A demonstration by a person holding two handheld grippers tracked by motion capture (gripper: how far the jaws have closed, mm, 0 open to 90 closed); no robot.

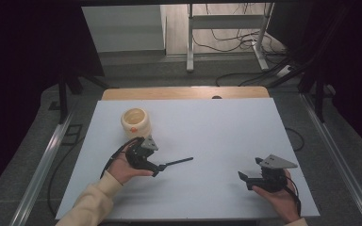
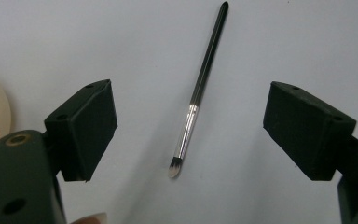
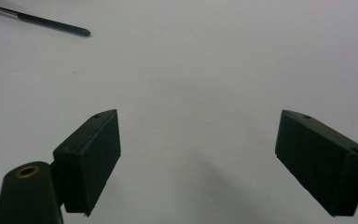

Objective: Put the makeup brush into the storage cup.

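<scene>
Brush (image 2: 200, 93) lies flat on the surface (image 1: 217, 136), bristles toward left claw (image 2: 190, 130), jaws apart, unclamped. Left gripper view resolves bristle tip. Right claw (image 3: 198, 163) apart, empty.

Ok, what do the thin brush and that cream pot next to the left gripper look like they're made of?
The brush looks like a dark glossy handle, lacquered wood or plastic, with a shiny metal ferrule that catches the light and a small tuft of dark, pale-tipped bristles. The cream pot seems glazed ceramic or smooth plastic: rounded, with an even, soft sheen. Which of the two I cannot tell.
</scene>
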